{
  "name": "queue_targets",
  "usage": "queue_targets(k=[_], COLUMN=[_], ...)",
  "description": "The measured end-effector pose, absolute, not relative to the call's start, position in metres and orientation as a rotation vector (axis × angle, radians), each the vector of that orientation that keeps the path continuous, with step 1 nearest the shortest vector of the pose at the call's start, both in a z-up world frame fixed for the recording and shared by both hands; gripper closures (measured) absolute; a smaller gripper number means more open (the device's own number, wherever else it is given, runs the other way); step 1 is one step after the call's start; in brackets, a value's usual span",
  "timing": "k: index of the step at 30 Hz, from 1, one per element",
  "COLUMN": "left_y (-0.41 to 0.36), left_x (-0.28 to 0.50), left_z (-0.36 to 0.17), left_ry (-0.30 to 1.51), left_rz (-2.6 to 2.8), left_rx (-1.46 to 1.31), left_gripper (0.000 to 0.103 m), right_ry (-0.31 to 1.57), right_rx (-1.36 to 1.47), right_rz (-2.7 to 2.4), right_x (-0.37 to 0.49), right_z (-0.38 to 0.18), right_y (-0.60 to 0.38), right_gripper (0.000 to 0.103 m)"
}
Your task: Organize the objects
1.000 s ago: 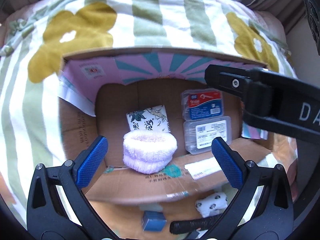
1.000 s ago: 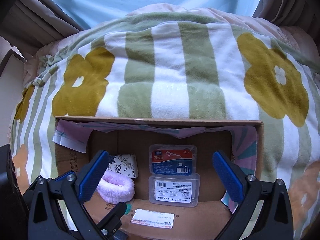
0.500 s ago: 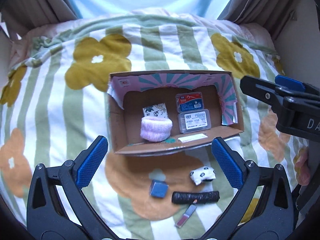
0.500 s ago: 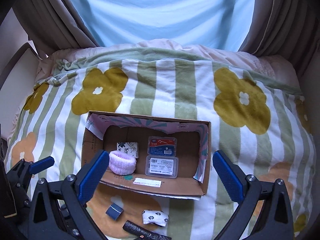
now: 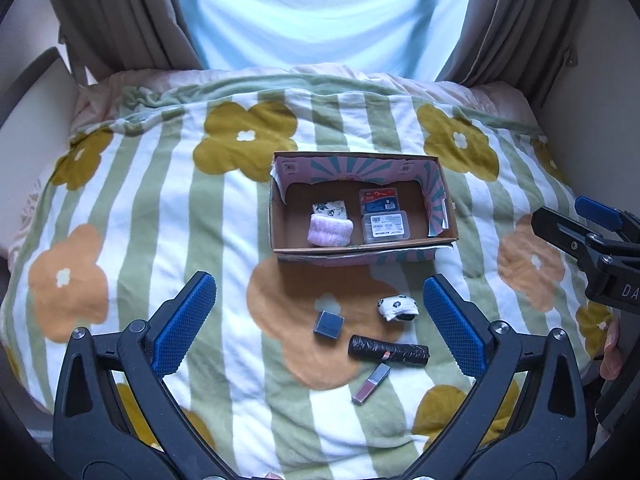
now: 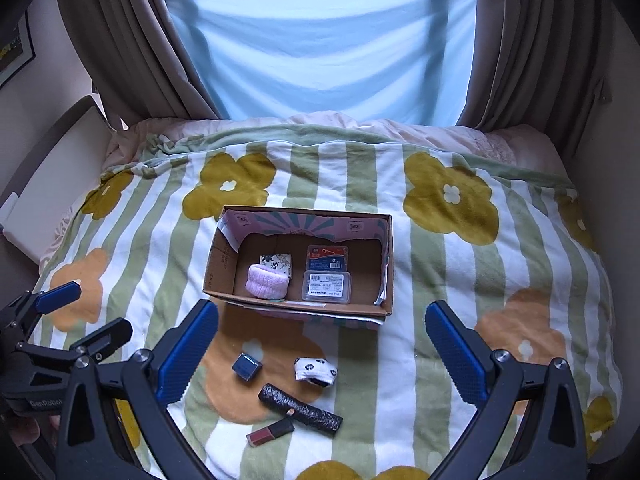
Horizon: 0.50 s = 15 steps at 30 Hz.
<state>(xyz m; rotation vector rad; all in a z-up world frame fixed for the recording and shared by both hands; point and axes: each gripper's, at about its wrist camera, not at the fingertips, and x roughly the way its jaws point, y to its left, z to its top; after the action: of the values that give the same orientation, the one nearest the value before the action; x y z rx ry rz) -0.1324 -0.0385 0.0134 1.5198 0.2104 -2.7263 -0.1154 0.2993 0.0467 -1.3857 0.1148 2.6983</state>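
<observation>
**Box half filled, four items left on the bed**

Progress looks to be about halfway, judging by the layout. Inside the cardboard box (image 5: pixel 442 216), which sits on the flowered blanket (image 5: pixel 168 208), lie four things: a pink fuzzy roll (image 5: pixel 330 231) touching a floral-print packet (image 5: pixel 330 209) behind it, and to their right two clear plastic cases, the far one with a red-and-blue label (image 5: pixel 377 200), the near one with a white barcode label (image 5: pixel 385 226). Print on both labels is too small to read.

Outside the box, on the blanket in front of it, four items wait: a small blue box (image 5: pixel 328 324), a white spotted sock bundle (image 5: pixel 398 308), a black roll (image 5: pixel 388 351) and a lip gloss tube (image 5: pixel 371 383) just beside that roll.

Neither tool holds anything. The left gripper (image 5: pixel 320 322) hangs above the loose items with its jaws wide apart; the right gripper (image 6: pixel 322 354) does likewise. Readable writing is limited to the tools: "GenRobot" on the left gripper's body as seen from the right wrist view, and "DA" on the right one's as seen from the left.
</observation>
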Motion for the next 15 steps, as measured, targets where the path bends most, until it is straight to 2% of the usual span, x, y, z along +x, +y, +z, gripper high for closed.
queue_targets(k=[15], left_y=[-0.043], left_x=[-0.029], left_z=[-0.002], left_ry=[0.267], left_rz=[-2.705], left_rx=[1.505], left_gripper=[0.0], right_ry=[0.223], right_rx=[-1.371], right_rz=[2.664], right_x=[-0.018], right_z=[0.018], right_y=[0.288], right_gripper=[0.0])
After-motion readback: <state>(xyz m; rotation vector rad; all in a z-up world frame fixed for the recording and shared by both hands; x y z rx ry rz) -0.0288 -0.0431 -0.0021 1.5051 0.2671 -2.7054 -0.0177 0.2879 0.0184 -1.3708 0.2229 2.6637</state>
